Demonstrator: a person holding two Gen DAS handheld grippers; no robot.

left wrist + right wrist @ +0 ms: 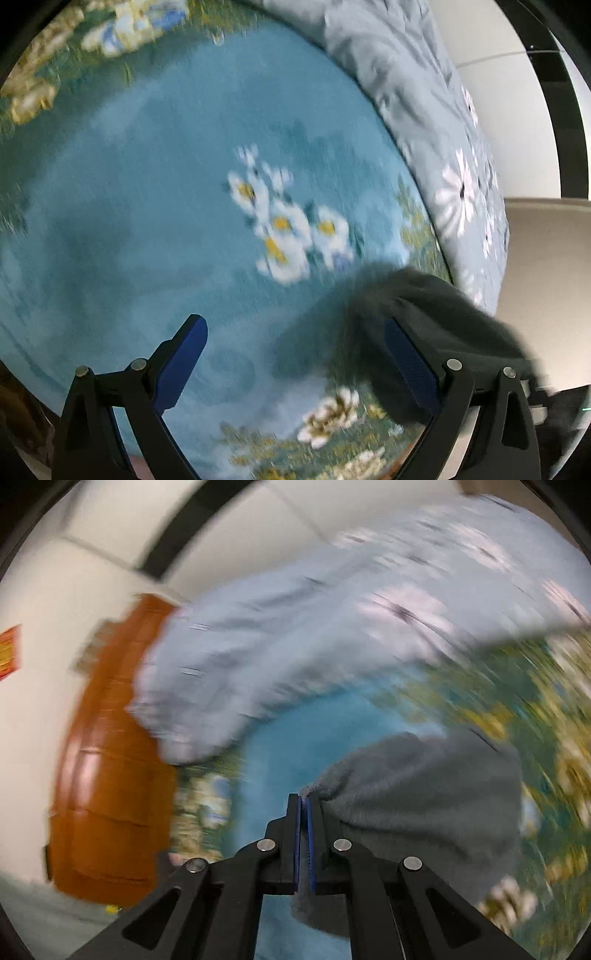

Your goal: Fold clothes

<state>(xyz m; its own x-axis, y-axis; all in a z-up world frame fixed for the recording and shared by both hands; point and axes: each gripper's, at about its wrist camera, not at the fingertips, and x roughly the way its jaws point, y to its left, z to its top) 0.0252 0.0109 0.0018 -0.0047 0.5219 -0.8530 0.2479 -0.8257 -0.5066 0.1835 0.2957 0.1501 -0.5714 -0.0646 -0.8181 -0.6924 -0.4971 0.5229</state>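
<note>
Right gripper [303,801] pinches an edge of the dark grey garment [424,797], jaws closed on the cloth, lifted above the floral blue blanket [295,738]. Left gripper [291,354] gapes empty (cloth beside one finger); it should take the opposite edge, keeping the fabric taut.

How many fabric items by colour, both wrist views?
Dark grey: 1, the fleece garment, pinched in the right gripper
Pale blue-grey with white daisies: 1, the quilt
Teal with flower print: 1, the blanket underneath
Total: 3
</note>
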